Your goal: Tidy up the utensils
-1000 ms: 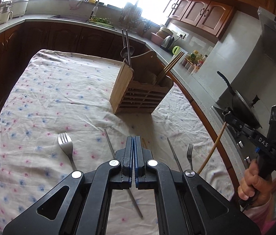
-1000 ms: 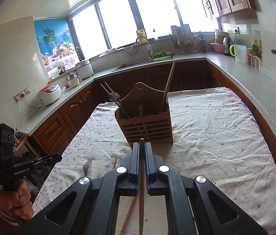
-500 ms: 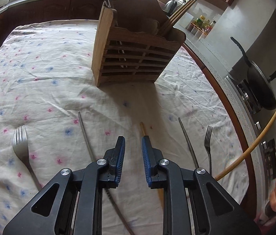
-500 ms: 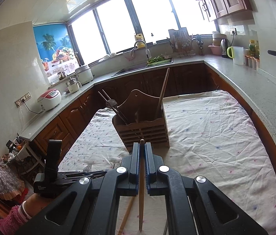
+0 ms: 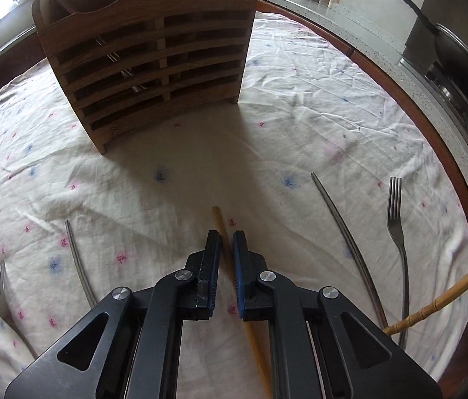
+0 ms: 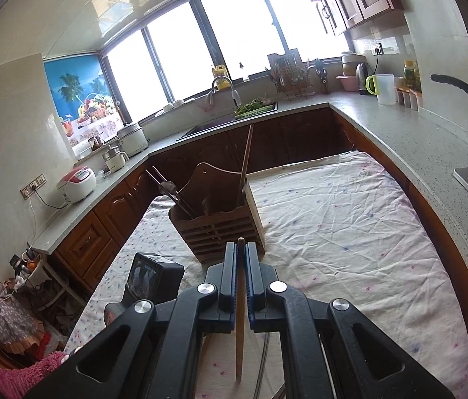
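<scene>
A kitchen with dark cabinets surrounds the desk (image 5: pixel 317 76), draped in a flowered cloth. The wooden holder (image 5: pixel 154 53) stands mid-desk. The left tongs (image 5: pixel 225 236), slightly apart, straddle a lying chopstick (image 5: pixel 216 214); closing comes next. The right tongs (image 6: pixel 241 249) clamp another chopstick (image 6: pixel 239 332), probably bound for the holder.

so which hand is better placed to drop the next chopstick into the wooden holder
Right. The right gripper already clamps a wooden chopstick, raised and facing the holder. The left gripper only straddles one lying on the cloth.
</scene>
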A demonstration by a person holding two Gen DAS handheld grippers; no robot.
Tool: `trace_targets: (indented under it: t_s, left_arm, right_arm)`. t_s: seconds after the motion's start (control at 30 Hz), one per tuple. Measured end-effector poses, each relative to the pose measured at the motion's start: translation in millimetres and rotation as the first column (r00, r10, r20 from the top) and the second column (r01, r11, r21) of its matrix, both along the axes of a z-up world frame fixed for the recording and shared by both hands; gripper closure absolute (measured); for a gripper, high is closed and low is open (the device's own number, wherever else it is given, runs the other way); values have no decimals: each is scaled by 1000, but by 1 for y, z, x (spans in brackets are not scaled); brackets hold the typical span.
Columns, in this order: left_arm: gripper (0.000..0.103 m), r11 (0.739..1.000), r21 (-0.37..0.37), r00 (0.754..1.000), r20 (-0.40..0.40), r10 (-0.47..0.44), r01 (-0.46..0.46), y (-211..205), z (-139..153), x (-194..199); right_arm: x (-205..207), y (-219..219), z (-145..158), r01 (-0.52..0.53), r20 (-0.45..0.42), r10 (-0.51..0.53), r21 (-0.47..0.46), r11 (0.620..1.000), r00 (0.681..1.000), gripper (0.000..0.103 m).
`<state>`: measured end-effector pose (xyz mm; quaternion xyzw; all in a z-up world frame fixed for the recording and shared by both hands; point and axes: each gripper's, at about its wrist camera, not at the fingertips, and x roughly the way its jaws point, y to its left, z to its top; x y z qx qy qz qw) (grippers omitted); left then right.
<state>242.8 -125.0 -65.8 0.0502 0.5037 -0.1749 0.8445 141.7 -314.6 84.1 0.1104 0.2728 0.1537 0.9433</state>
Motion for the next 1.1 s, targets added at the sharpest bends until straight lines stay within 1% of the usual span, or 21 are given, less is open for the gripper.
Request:
trace_targets:
  t_s: [0.07,0.17,0.27,0.37,0.47,0.6,0.73,0.9,1.1]
  left_arm:
    - [99,1000,-17,1000,-3,2,-2,4,1,-1]
    - [99,998,-67,1000,16,17,-16,15,11,-8]
    - [99,988,-151,999,38,35,-29,30,29,-21]
    - [99,971,-237,996,67,59,-41,49,52,-36]
    - [99,947,-319,991,101,85,-49,68,76,-51]
    - [99,921,-386,982,148,116,-50,89,104,-69]
    - [99,903,-427,974,184,134,-44,104,123,-82]
    - [99,887,-461,958,239,157,-30,123,144,-99]
    - [99,878,-477,942,280,187,-32,135,159,-103]
  right_arm:
    - [0,-3,0,3,0,-3,8,1000,1000,98]
    - [-1,-3,1,-1,2,1,16,1000,1000,98]
    - [-4,0,4,-5,12,4,13,1000,1000,98]
    - [-7,1,8,-5,26,5,13,1000,1000,98]
    - [-9,4,14,-9,43,9,12,1000,999,98]
    - [-11,11,21,-23,64,23,8,1000,998,98]
    - [-12,20,27,-40,81,40,0,999,996,98]
    - [-9,33,32,-62,94,63,-14,998,994,98]
    - [-3,41,34,-75,95,77,-27,997,992,98]
